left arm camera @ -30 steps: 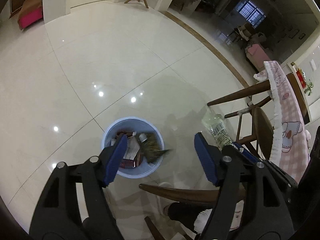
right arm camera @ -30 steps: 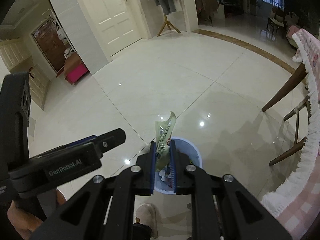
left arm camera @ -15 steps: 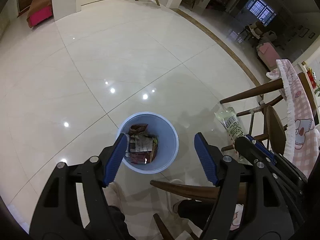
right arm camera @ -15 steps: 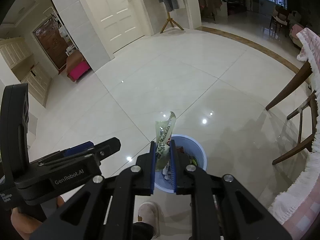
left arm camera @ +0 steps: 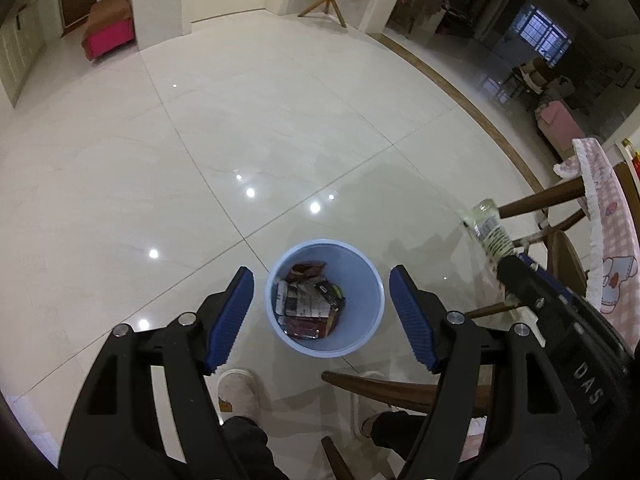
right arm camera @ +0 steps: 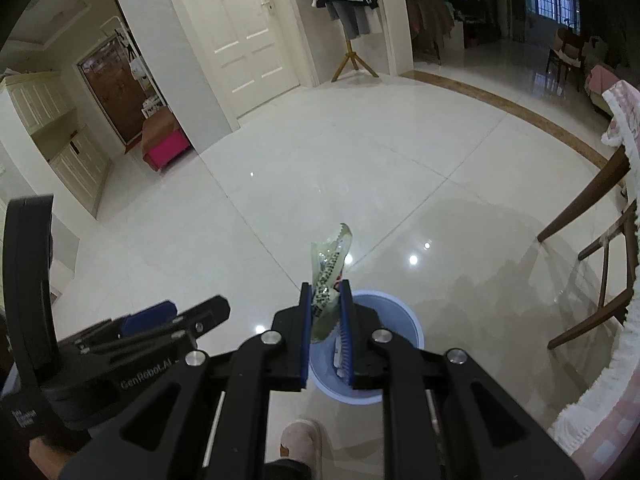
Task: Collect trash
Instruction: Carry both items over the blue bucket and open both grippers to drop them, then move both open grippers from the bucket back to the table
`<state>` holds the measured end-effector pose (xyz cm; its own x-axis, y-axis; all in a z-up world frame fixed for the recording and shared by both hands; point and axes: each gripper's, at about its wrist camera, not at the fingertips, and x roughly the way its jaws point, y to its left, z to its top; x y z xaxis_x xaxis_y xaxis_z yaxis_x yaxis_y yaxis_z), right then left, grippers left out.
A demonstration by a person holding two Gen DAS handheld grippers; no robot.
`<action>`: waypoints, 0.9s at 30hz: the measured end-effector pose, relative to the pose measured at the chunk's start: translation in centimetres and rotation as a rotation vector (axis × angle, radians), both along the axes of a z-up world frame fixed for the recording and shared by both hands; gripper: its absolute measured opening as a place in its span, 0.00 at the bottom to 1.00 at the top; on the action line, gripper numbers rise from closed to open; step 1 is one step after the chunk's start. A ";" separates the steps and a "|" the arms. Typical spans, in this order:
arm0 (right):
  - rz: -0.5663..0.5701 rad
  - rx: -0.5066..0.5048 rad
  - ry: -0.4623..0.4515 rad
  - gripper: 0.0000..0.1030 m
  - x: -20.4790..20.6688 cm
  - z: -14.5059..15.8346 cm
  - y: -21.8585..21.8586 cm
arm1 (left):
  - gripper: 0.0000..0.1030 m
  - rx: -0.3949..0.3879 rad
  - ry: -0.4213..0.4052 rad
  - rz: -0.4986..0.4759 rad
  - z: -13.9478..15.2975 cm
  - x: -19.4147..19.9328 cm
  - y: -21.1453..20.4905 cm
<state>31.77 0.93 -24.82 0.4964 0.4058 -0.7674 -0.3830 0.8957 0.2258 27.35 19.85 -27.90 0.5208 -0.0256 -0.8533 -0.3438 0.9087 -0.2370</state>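
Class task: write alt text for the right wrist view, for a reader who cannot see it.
The right gripper pinches a pale green wrapper between its blue jaws, above a light blue bin on a glossy tiled floor. The left gripper shows at lower left, a slippered foot below, and wooden chair legs to the right.

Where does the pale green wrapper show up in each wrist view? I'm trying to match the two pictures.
Left wrist view: the pale green wrapper is at the right edge, sticking out of the right gripper beside the wooden chair legs.
Right wrist view: the wrapper is at centre, pinched in the right gripper, its tip pointing up.
Shared landmark: the blue bin on the floor.
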 end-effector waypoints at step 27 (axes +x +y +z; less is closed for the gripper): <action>-0.123 0.012 -0.242 0.35 -6.2 13.1 -12.0 | 0.73 0.147 -0.240 -0.141 14.0 -4.0 -11.8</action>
<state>25.61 -11.08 -11.69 0.7110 0.3396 -0.6158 -0.3159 0.9366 0.1519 23.39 8.07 -13.93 0.7078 0.0025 -0.7064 -0.1618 0.9740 -0.1587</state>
